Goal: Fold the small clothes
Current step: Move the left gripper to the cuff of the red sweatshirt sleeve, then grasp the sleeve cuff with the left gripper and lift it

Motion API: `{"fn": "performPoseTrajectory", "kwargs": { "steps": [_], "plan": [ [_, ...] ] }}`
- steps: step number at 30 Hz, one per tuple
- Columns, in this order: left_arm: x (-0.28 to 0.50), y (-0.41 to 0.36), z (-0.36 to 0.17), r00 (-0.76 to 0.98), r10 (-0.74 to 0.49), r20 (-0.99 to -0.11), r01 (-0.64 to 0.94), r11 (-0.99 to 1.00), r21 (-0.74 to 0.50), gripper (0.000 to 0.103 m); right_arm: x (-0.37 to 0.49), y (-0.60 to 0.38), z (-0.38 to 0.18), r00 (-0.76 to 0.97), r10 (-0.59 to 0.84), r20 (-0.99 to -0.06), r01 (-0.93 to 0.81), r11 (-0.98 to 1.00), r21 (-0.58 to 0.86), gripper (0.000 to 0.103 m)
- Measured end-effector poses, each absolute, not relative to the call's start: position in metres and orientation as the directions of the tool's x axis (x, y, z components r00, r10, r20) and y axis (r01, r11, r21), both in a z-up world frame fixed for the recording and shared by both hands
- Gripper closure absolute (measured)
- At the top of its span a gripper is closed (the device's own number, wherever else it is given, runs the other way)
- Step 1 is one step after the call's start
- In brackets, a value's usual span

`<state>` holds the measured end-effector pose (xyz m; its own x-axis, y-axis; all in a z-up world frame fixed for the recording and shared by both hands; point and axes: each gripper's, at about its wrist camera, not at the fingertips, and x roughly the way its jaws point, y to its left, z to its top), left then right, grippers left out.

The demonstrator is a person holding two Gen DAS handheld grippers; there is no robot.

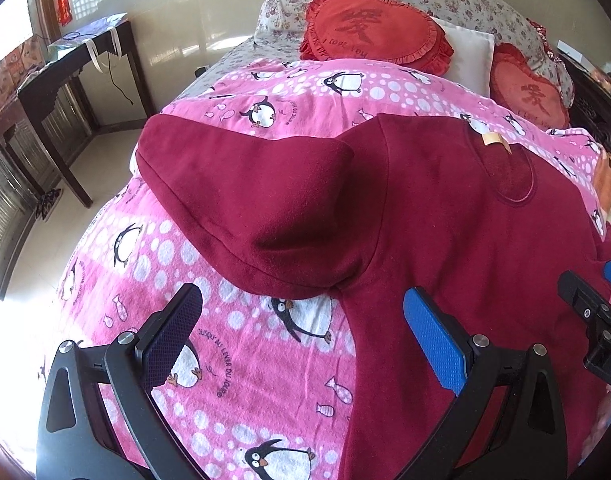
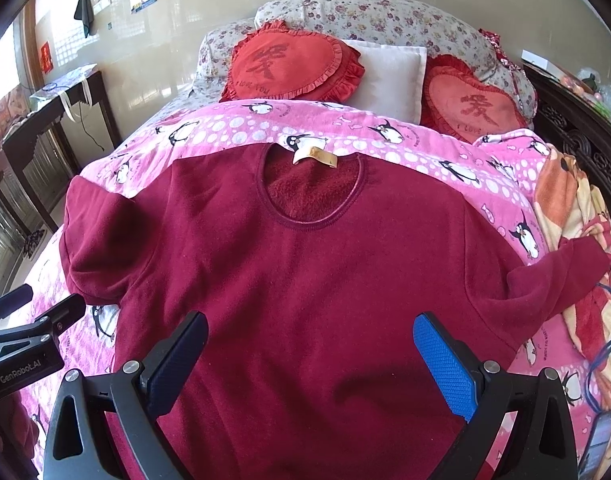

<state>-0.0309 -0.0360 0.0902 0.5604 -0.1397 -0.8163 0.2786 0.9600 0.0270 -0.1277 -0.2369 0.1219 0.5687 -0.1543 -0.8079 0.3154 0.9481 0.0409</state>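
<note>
A dark red fleece sweatshirt (image 2: 305, 272) is lying flat, filling mid-frame, on a pink penguin-print blanket (image 2: 233, 128). The left gripper (image 1: 305, 344) and right gripper (image 2: 311, 356) are hovering at the bottom, jaws spread wide, gripping nothing.

Each tool has 2 black arms with silver screws and textured pads, 1 dark navy, 1 bright blue: left tool (image 1: 305, 344), right tool (image 2: 311, 356). "GenRobot.AI" marks the left tool's body.
</note>
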Motion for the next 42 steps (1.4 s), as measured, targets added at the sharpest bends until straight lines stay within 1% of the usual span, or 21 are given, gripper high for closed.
{"fn": "performPoseTrajectory", "kwargs": {
  "steps": [7, 12, 16, 18, 20, 21, 22, 23, 24, 26, 30, 32, 33, 34, 35, 38, 42],
  "plan": [
    [-0.012, -0.024, 0.086, 0.562, -0.126, -0.817, 0.253, 0.967, 0.025, 0.001, -0.117, -0.232, 0.117, 0.569, -0.146, -0.809, 0.303, 0.952, 0.041, 0.001],
    [0.021, 0.01, 0.085, 0.548, -0.173, -0.819, 0.193, 0.978, -0.078, 0.001, -0.111, -0.229, 0.114, 0.564, -0.137, -0.814, 0.288, 0.957, 0.038, 0.001],
    [0.066, 0.051, 0.078, 0.551, -0.158, -0.819, 0.084, 0.987, -0.134, 0.001, -0.108, -0.228, 0.113, 0.566, -0.123, -0.815, 0.28, 0.959, 0.049, 0.001],
    [0.088, 0.067, 0.074, 0.558, -0.139, -0.818, 0.036, 0.989, -0.144, 0.003, -0.105, -0.228, 0.112, 0.567, -0.118, -0.815, 0.279, 0.959, 0.055, 0.001],
    [0.108, 0.079, 0.067, 0.548, -0.132, -0.826, 0.005, 0.988, -0.155, 0.008, -0.103, -0.229, 0.11, 0.564, -0.107, -0.819, 0.277, 0.959, 0.066, 0.001],
    [0.121, 0.085, 0.062, 0.537, -0.139, -0.832, -0.014, 0.985, -0.173, 0.009, -0.101, -0.229, 0.109, 0.563, -0.102, -0.82, 0.276, 0.959, 0.071, 0.001],
    [0.13, 0.09, 0.058, 0.531, -0.151, -0.834, -0.023, 0.981, -0.192, 0.013, -0.099, -0.229, 0.107, 0.56, -0.099, -0.823, 0.275, 0.959, 0.072, 0.001],
    [0.141, 0.095, 0.053, 0.524, -0.162, -0.836, -0.036, 0.977, -0.212, 0.019, -0.097, -0.228, 0.105, 0.554, -0.099, -0.827, 0.275, 0.959, 0.07, 0.001],
    [0.149, 0.098, 0.048, 0.516, -0.164, -0.841, -0.051, 0.974, -0.221, 0.022, -0.096, -0.228, 0.103, 0.55, -0.098, -0.829, 0.274, 0.959, 0.068, 0.001],
    [0.165, 0.104, 0.036, 0.496, -0.171, -0.851, -0.085, 0.966, -0.244, 0.032, -0.092, -0.227, 0.1, 0.545, -0.095, -0.833, 0.272, 0.96, 0.069, 0.001],
    [0.184, 0.109, 0.02, 0.486, -0.204, -0.85, -0.123, 0.947, -0.298, 0.043, -0.087, -0.228, 0.095, 0.533, -0.094, -0.841, 0.271, 0.96, 0.064, 0.001],
    [0.185, 0.112, 0.021, 0.501, -0.227, -0.835, -0.121, 0.937, -0.328, 0.071, -0.086, -0.23, 0.093, 0.527, -0.093, -0.845, 0.276, 0.959, 0.066, 0.001],
    [0.187, 0.112, 0.022, 0.502, -0.235, -0.832, -0.117, 0.935, -0.335, 0.077, -0.086, -0.231, 0.093, 0.527, -0.092, -0.845, 0.279, 0.958, 0.07, 0.001],
    [0.189, 0.111, 0.022, 0.502, -0.24, -0.831, -0.114, 0.934, -0.339, 0.092, -0.086, -0.232, 0.093, 0.526, -0.095, -0.845, 0.285, 0.956, 0.07, 0.001],
    [0.189, 0.112, 0.024, 0.503, -0.244, -0.829, -0.11, 0.933, -0.341, 0.095, -0.086, -0.234, 0.092, 0.525, -0.097, -0.846, 0.289, 0.955, 0.07, 0.001],
    [0.179, 0.109, 0.045, 0.534, -0.268, -0.802, -0.071, 0.931, -0.358, 0.097, -0.089, -0.239, 0.095, 0.53, -0.098, -0.843, 0.3, 0.951, 0.078, 0.001],
    [0.141, 0.084, 0.11, 0.607, -0.362, -0.707, 0.08, 0.914, -0.398, 0.097, -0.096, -0.251, 0.104, 0.549, -0.126, -0.826, 0.319, 0.945, 0.068, 0.001]
  ]
}}
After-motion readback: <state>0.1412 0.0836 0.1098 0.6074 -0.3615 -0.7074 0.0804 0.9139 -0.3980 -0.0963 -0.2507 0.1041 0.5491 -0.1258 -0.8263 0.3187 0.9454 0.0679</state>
